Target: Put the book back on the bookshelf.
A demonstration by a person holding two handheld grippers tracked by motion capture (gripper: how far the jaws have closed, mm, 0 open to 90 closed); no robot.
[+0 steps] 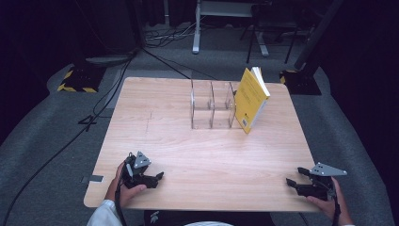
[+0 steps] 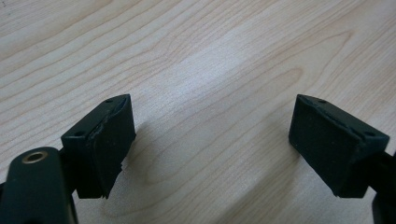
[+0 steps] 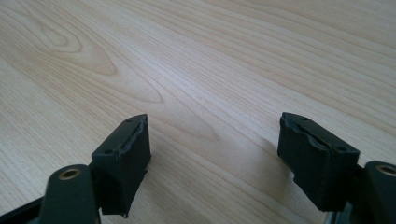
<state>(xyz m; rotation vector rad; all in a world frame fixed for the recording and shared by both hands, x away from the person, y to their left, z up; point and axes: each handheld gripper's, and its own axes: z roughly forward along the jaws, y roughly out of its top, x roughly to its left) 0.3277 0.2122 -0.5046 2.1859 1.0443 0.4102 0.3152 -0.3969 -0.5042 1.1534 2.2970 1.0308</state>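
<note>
On the wooden bench (image 1: 197,155) a yellow book (image 1: 251,100) leans against the clear rack (image 1: 211,104) at the far side; both grippers, left (image 1: 157,177) and right (image 1: 291,181), rest near with jaws wide, empty; likely the start, next a reach for the book.

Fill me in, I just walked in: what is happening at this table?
A person holds a tool in each hand at the near edge of the wooden table. The left tool and the right tool are both open, holding nothing. Farther back, a yellow book leans against the right end of a clear divider rack, untouched.
</note>
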